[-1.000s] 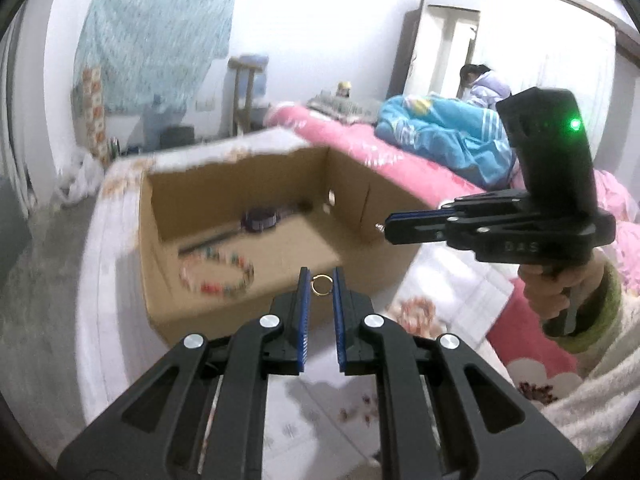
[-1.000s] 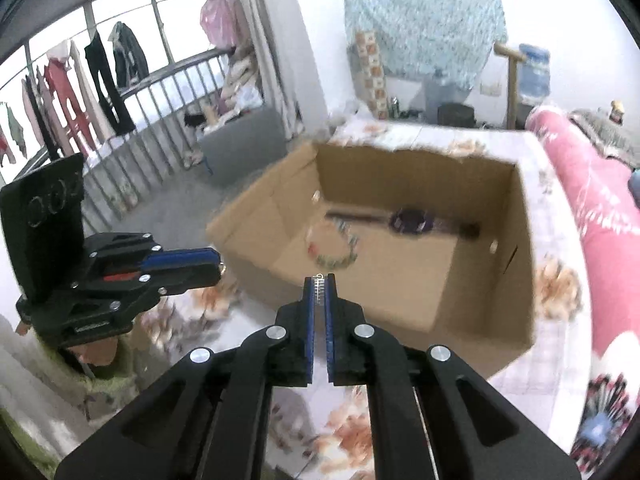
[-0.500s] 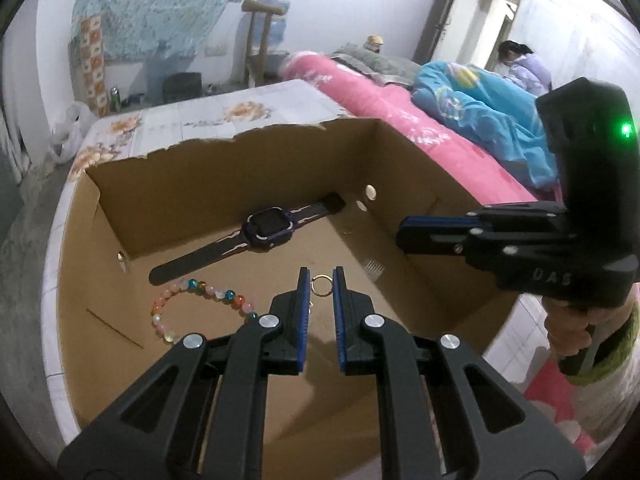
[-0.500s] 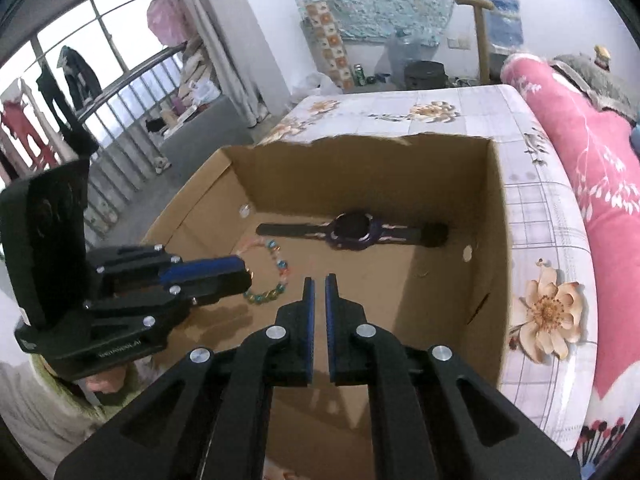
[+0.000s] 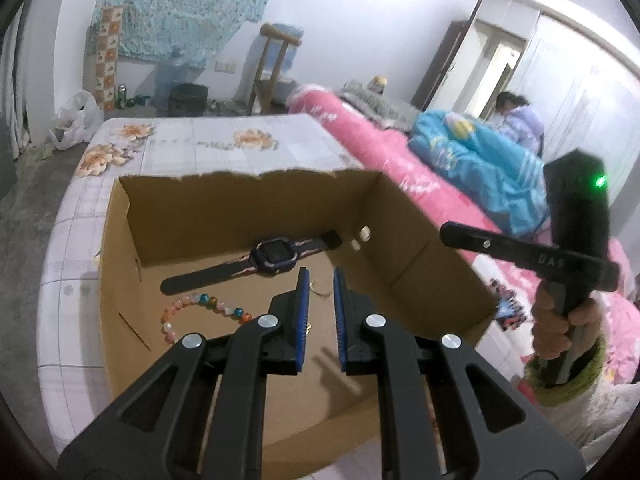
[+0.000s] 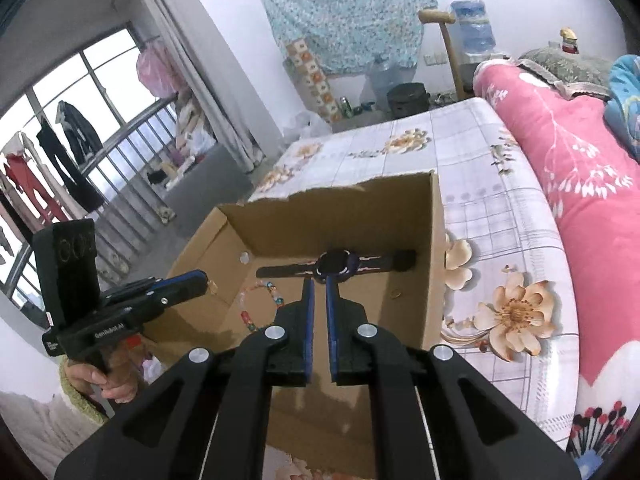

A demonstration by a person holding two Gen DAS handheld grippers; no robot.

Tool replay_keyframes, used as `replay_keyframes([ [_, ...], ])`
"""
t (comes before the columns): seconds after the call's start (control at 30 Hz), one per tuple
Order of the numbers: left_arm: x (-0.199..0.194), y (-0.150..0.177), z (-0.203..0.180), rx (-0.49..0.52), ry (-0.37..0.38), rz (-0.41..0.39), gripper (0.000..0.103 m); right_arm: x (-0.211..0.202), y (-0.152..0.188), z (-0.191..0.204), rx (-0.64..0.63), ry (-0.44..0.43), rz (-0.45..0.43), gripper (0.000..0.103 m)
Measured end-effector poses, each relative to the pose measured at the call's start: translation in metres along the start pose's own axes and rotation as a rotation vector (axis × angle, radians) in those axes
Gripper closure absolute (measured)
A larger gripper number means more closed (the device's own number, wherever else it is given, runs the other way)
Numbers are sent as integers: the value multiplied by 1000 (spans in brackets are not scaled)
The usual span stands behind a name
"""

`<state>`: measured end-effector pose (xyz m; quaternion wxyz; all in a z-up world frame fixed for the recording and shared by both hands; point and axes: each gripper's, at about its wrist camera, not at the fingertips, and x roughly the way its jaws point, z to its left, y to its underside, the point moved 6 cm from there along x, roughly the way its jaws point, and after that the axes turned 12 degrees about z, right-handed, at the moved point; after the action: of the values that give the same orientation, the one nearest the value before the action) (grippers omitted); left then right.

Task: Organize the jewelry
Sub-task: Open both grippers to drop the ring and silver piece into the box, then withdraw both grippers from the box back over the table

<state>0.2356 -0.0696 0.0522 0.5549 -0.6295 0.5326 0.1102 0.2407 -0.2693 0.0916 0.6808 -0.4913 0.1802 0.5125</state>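
Note:
An open cardboard box (image 5: 256, 200) (image 6: 436, 240) stands on the bed. Inside lie a dark purple watch (image 5: 276, 258) (image 6: 336, 264), a coloured bead bracelet (image 5: 200, 312) (image 6: 260, 300) and a small gold ring (image 6: 396, 294). My left gripper (image 5: 318, 276) is open and empty above the box floor; a thin pale piece lies on the floor between its fingertips. My right gripper (image 6: 319, 284) is slightly open and empty, over the near side of the box, pointing at the watch. Each gripper shows in the other's view, left (image 6: 188, 284) and right (image 5: 472, 236).
The bed has a white floral sheet (image 6: 500, 240) and a rolled pink quilt (image 6: 560, 128) along its right side. A person (image 5: 516, 116) sits at the far right beyond a blue blanket. A balcony railing and hung clothes (image 6: 72, 152) are at left.
My left gripper has opened and the gold ring it held is gone from between its fingers. Both grippers have pulled back and up from the box. The right gripper's fingers have parted a little.

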Motion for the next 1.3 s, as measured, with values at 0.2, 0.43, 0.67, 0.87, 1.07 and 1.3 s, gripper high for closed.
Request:
replay_keyframes([
  [0.2,-5,-3,-4,1,19,1,69,-11,3,6,-9,1,-38,75],
  [0.43,-11,-5,-6,0,5,-18,63,-16,6,11,-7,-13,-54,74],
  [0.67,-42,-3,4,-19,-28,-78,56,-22,18,12,2,-25,-62,73],
  [0.87,-78,8,13,-23,-63,-143,48,-32,32,20,-3,-44,-81,71],
  [1.07,-98,34,13,-6,-72,-161,37,-40,53,32,-33,-51,-93,69],
  [1.3,-97,82,1,57,-34,-108,30,-38,91,47,-73,-83,-68,68],
])
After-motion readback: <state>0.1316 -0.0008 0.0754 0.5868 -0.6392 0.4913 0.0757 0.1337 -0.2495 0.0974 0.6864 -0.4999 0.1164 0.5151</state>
